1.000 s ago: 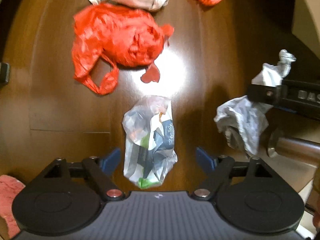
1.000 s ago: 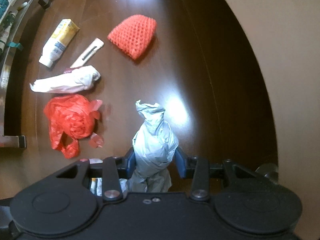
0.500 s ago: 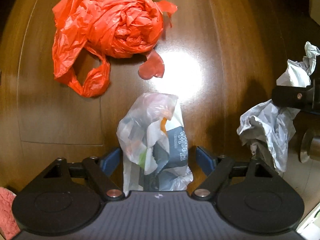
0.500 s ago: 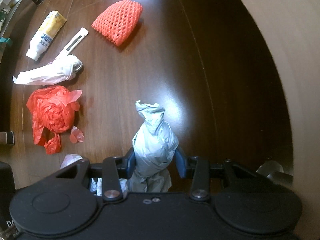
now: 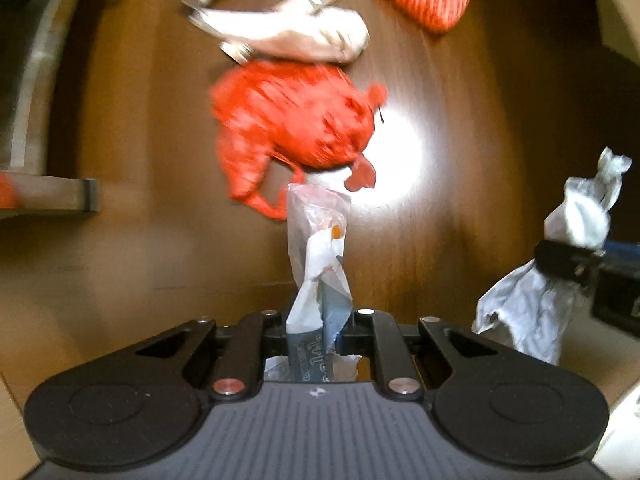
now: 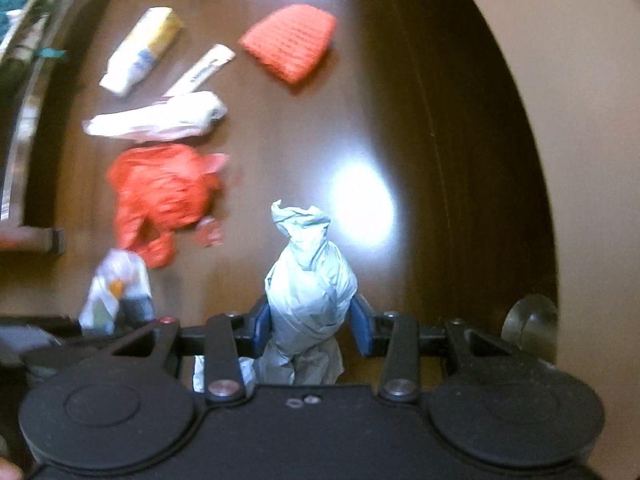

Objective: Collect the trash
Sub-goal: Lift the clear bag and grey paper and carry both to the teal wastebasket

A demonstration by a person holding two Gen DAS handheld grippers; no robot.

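My left gripper points down at the dark wooden table. Its jaws are closing, and they pinch a clear plastic bag of scraps that hangs squeezed narrow between them. Just beyond it on the table lies a crumpled red plastic bag. My right gripper is shut on a crumpled grey-white paper wad, which shows at the right edge of the left wrist view as the wad. The clear bag appears at the lower left of the right wrist view.
Farther back on the table lie a white wrapper, a yellow-and-white tube, a flat white packet and an orange foam net. A metal rail runs along the left. A round metal knob sits by the table's right edge.
The left jaws went from wide apart around the clear bag to closed on it, and the bag has come up off the table. The right gripper rose a little, still gripping its wad.
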